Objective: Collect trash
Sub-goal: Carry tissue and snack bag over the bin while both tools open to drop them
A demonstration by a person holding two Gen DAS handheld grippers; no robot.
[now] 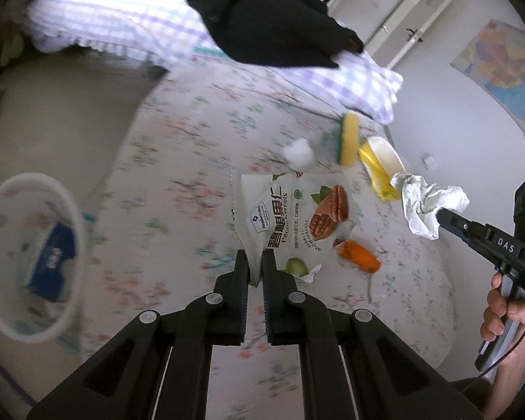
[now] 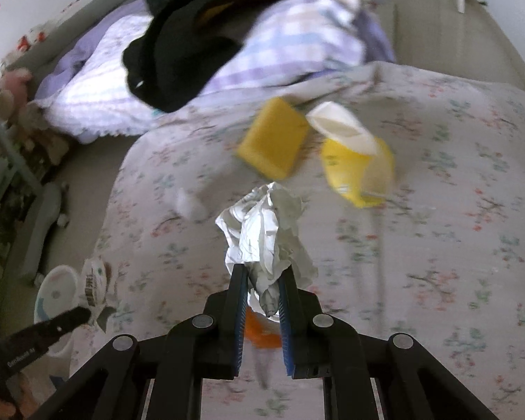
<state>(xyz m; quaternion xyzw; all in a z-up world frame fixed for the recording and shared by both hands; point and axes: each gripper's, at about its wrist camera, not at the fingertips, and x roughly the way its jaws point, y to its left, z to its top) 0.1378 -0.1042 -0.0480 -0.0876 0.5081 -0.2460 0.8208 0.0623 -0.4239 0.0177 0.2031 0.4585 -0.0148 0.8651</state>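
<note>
The left gripper (image 1: 255, 257) pinches the snack packet (image 1: 290, 217) by its edge; the right gripper (image 2: 262, 276) clamps crumpled paper (image 2: 266, 234). Both likely go to the bin (image 1: 28, 259) at nine o'clock.

The right tongs (image 2: 262, 281), black with blue pads, pinch a crumpled ball of white paper (image 2: 267, 241) and hold it above the floral bedsheet (image 2: 437, 245). Behind the paper lie a yellow rectangular sponge (image 2: 271, 138) and, just beside it, a tipped-over yellow paper cup with a white inside (image 2: 353, 154) (both smeared by blur). A small white wad (image 2: 189, 204) sits left of the paper. Something orange (image 2: 259, 332) shows under the tongs. Farther back, a black garment (image 2: 185, 45) lies over a lilac checked quilt (image 2: 297, 42). At lower left, the left tongs (image 2: 77, 316) hold a wrapper near a white bin (image 2: 54, 297).
</note>
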